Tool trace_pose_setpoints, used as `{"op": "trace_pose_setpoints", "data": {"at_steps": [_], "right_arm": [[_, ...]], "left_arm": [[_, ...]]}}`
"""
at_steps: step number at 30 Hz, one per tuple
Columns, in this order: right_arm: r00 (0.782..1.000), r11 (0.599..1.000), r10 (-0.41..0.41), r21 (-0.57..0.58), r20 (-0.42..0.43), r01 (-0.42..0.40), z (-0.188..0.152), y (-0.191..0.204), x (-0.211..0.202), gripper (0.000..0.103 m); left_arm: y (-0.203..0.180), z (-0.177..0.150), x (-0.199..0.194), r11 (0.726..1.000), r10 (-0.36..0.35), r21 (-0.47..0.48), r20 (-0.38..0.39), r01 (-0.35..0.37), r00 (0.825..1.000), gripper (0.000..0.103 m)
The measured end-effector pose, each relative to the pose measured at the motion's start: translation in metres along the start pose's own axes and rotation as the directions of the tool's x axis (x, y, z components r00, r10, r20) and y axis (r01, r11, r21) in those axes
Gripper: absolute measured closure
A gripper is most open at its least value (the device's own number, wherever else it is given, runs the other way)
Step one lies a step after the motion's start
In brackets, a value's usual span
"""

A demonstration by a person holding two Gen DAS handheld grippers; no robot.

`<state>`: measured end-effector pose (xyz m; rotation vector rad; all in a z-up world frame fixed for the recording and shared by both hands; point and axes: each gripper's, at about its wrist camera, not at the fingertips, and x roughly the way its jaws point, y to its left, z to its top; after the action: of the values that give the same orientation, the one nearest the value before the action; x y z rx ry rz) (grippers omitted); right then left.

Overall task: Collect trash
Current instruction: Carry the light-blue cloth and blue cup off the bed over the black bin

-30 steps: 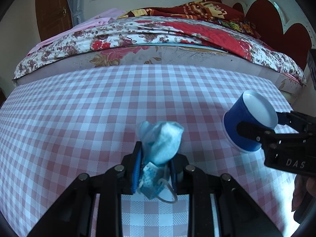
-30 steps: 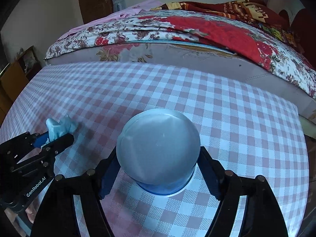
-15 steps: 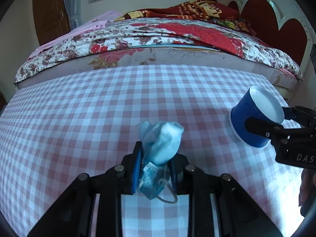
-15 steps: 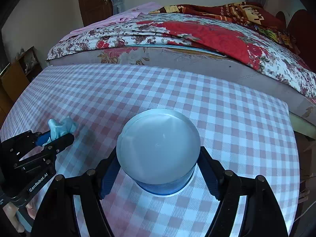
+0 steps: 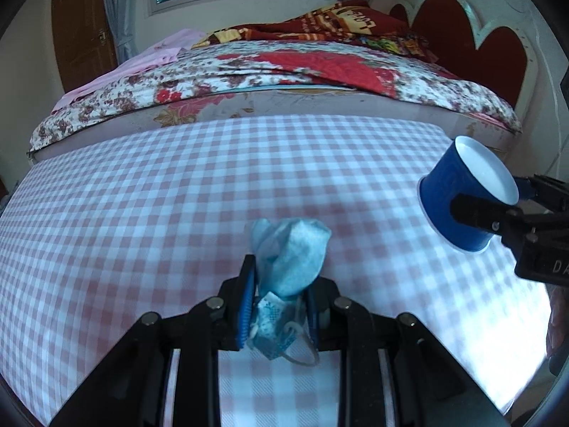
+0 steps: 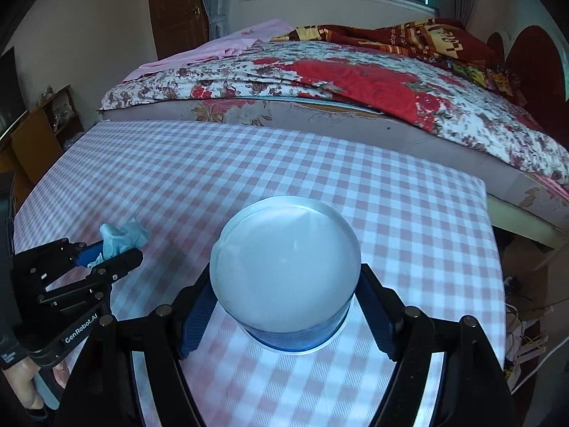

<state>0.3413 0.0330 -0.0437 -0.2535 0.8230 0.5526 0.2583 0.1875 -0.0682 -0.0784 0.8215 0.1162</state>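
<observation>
Left tongs (image 5: 281, 306): clenched on crumpled blue face mask (image 5: 290, 259) — held above checkered desk (image 5: 142, 213).
Right tongs (image 6: 284, 306): grasped blue paper cup (image 6: 284, 274) — mouth facing camera, off to the left tongs' right.
Beyond both: bed (image 5: 284, 82).

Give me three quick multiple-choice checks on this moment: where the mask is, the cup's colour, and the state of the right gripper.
1. Where is the mask?
A. flat on the table
B. between the left gripper's fingers
C. inside the cup

2. What colour is the cup's outside?
A. red
B. green
C. blue

3. What state is the right gripper in?
A. shut on the cup
B. open and holding nothing
C. out of view

Answers:
1 B, the left wrist view shows the mask pinched between the blue pads.
2 C, its wall is blue with a white inside.
3 A, its fingers press both sides of the cup, held tilted above the checked table.
</observation>
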Motion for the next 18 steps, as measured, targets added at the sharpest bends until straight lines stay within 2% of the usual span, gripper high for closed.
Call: {"op": "trace_pose_setpoints", "data": {"at_steps": [12, 18], "right_arm": [[0.997, 0.997, -0.037, 0.076, 0.065, 0.032, -0.049, -0.027, -0.087, 0.027], [0.992, 0.992, -0.071, 0.115, 0.102, 0.059, -0.076, -0.042, -0.131, 0.027]], "left_arm": [[-0.057, -0.015, -0.063, 0.995, -0.076, 0.065, 0.061, 0.072, 0.995, 0.077], [-0.091, -0.031, -0.087, 0.986, -0.141, 0.096, 0.075, 0.134, 0.987, 0.077]]}}
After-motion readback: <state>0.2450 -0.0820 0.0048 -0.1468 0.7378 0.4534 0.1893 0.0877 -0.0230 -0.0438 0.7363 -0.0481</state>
